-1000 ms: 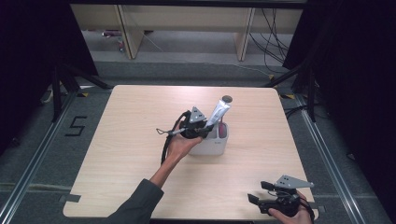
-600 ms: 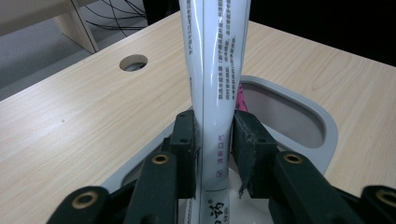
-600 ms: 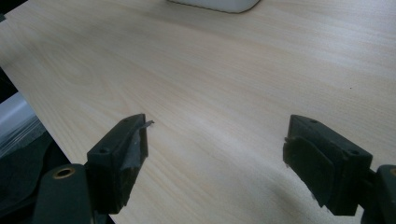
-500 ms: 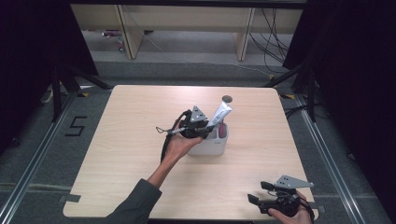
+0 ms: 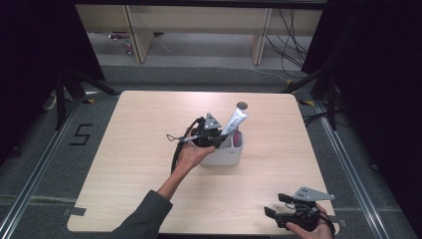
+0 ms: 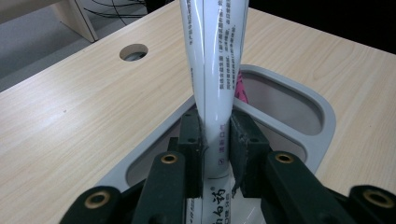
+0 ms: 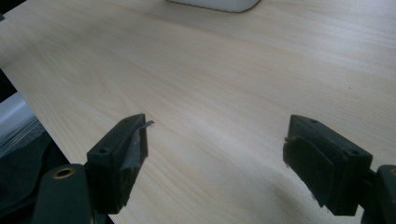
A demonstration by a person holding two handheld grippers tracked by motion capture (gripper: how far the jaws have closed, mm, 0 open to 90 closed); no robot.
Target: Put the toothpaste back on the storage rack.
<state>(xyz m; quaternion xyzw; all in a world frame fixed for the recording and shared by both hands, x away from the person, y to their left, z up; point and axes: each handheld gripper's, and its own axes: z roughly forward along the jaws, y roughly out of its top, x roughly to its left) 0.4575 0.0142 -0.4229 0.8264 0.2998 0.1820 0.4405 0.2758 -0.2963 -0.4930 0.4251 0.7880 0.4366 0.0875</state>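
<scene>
Left gripper [image 5: 219, 135], near the table's [image 5: 129, 149] centre: jaws clamped on a white tube [image 6: 212, 70], pads pressing both its sides. The tube rises tilted beyond the jaws, its lower end over the grey-white holder [image 6: 299, 105] directly beneath the gripper; a pink item [image 6: 240, 86] stands in the holder just behind the tube. Right gripper [image 7: 215, 140], at the table's near edge, well apart: jaws spread wide, nothing between them.
</scene>
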